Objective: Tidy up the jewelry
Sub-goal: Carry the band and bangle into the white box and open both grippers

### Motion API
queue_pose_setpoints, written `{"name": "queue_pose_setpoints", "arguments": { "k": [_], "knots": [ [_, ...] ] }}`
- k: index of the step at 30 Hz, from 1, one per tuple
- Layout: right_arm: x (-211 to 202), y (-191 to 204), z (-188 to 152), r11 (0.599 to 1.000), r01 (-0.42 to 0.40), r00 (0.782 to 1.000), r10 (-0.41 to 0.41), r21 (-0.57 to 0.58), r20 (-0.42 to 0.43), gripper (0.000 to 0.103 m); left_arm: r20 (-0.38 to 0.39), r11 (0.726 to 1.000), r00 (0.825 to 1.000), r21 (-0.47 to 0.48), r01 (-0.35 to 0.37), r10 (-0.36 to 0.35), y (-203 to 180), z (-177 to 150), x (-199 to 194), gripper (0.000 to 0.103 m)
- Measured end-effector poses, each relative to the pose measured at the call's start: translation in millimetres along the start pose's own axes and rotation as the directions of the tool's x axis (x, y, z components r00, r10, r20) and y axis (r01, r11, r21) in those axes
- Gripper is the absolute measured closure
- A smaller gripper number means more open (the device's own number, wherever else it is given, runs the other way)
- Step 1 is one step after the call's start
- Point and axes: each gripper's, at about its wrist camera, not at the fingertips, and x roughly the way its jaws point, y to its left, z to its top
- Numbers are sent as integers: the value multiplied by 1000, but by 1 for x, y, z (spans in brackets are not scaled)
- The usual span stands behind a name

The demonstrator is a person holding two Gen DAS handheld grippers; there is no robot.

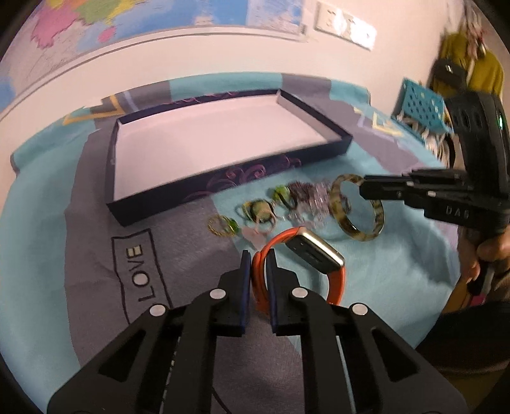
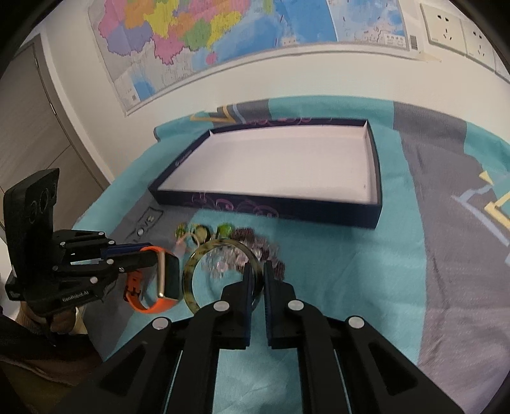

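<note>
My left gripper [image 1: 258, 254] is shut on the orange strap of a watch [image 1: 314, 251] with a gold case; the watch also shows in the right wrist view [image 2: 165, 280], held by the left gripper [image 2: 145, 254]. My right gripper [image 2: 256, 267] is shut on the rim of a mottled green bangle [image 2: 191, 280]; in the left wrist view the bangle [image 1: 369, 234] is held by the right gripper [image 1: 363, 188]. Several rings [image 1: 256, 210] and a purple bead bracelet [image 1: 306, 197] lie on the cloth. The dark box lid [image 1: 165, 210] with a white inside stands behind them, empty.
A teal and grey cloth [image 2: 350, 270] with a "LOVE" patch [image 1: 140, 270] covers the table. A wall with a map [image 2: 191, 41] and sockets [image 2: 446, 28] stands behind. A blue perforated basket [image 1: 420, 105] sits at the far right.
</note>
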Motion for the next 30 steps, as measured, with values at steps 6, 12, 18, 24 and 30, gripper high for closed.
{"name": "queue_pose_setpoints", "arguments": {
  "k": [6,12,18,24,30],
  "knots": [
    [-5,-9,25,1000,24,999,-23,-17,46,98,61,994,998,-110,20,-13,26,25,-11,93],
    [4,-19,65,997,53,996,-49,-58,76,98,95,983,995,-182,-15,32,48,62,-4,92],
    [32,-34,104,996,60,997,-56,-67,58,98,99,971,992,-233,-47,72,72,100,17,92],
    [67,-46,134,994,86,996,-85,-67,18,98,72,957,993,-281,-69,93,91,125,46,92],
    [103,-58,158,992,113,993,-115,-57,-37,98,30,942,995,-325,-82,97,109,147,79,92]
  ]
}}
